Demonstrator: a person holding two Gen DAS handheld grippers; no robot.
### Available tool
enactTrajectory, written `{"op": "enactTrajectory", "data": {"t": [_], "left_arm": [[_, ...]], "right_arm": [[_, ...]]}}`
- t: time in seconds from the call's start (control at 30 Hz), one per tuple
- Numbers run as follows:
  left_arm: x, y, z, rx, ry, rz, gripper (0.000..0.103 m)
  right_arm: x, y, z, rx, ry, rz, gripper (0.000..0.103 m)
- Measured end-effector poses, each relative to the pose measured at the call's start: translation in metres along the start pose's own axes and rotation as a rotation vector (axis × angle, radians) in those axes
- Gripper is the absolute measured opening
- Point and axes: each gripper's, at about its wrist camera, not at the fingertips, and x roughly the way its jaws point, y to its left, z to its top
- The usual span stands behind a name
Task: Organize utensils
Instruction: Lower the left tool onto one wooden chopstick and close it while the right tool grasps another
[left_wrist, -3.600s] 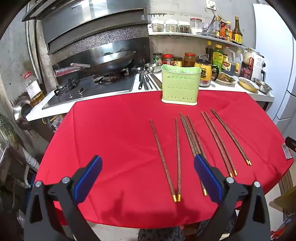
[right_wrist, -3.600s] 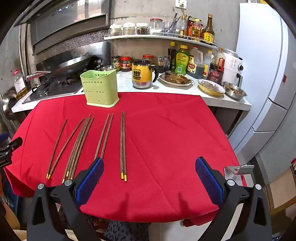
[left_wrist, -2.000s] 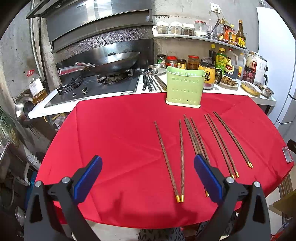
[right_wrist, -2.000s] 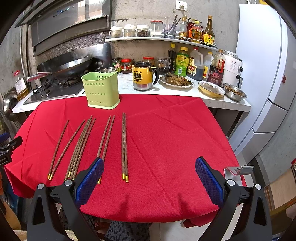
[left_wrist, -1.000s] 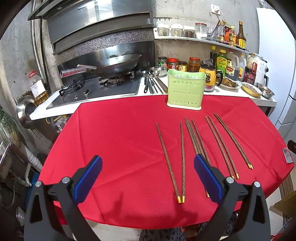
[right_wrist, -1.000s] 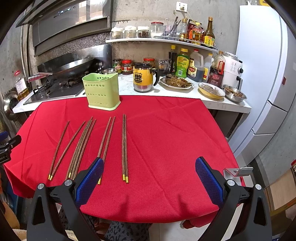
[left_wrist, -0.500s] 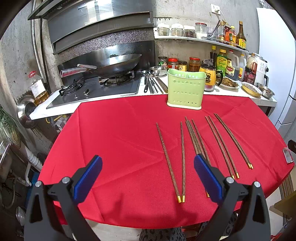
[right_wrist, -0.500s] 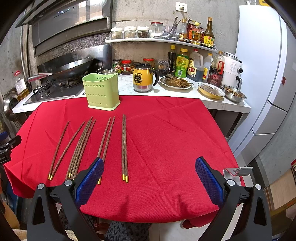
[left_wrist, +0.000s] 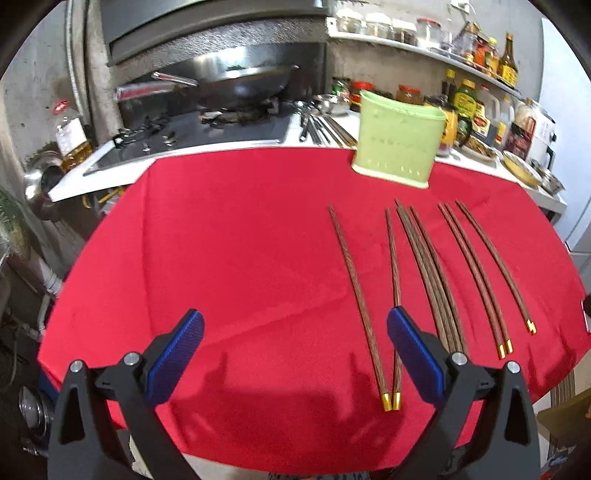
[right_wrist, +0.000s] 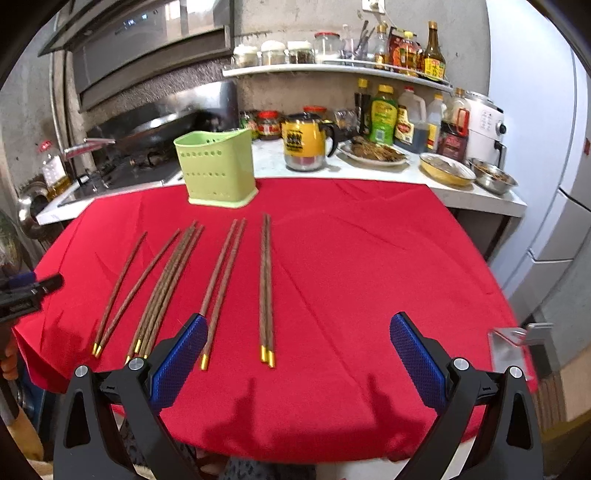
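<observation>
I am holding my left gripper (left_wrist: 295, 343) wide apart over the red cloth (left_wrist: 229, 258), with nothing in it. My right gripper (right_wrist: 295, 347) is spread wide too, and empty. The chopsticks (left_wrist: 424, 273) are lying in a row on the cloth, gold tips toward me. My blue pads (left_wrist: 413, 354) are hiding part of some sticks. The green holder (right_wrist: 218, 170) is standing at the far edge of the cloth. I cannot see inside it. The left view is looking blurry, so the jars at the back are hard to make out.
</observation>
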Motion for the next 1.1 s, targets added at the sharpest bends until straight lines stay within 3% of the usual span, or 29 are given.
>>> {"op": "enactTrajectory", "data": {"t": [0.23, 0.5, 0.77, 0.87, 1.03, 1.07, 1.1], "left_arm": [[0.026, -0.018, -0.011, 0.061, 0.043, -0.042, 0.096], [0.053, -0.029, -0.009, 0.085, 0.112, 0.004, 0.068], [0.054, -0.039, -0.019, 0.134, 0.129, -0.013, 0.064], [0.052, -0.033, -0.022, 0.13, 0.137, -0.019, 0.064], [0.05, -0.023, -0.027, 0.111, 0.139, -0.032, 0.071], [0.051, -0.021, -0.027, 0.105, 0.142, -0.043, 0.071], [0.051, -0.02, -0.027, 0.103, 0.144, -0.052, 0.071]], "right_arm": [[0.032, 0.001, -0.008, 0.026, 0.095, 0.045, 0.097], [0.041, 0.002, -0.01, 0.003, 0.078, 0.02, 0.097], [0.055, 0.005, -0.017, -0.034, 0.103, 0.053, 0.09], [0.06, 0.009, -0.023, -0.059, 0.13, 0.054, 0.058], [0.057, 0.007, -0.033, -0.063, 0.137, 0.102, 0.051], [0.054, 0.004, -0.034, -0.056, 0.127, 0.113, 0.046], [0.053, 0.002, -0.032, -0.051, 0.121, 0.116, 0.034]]}}
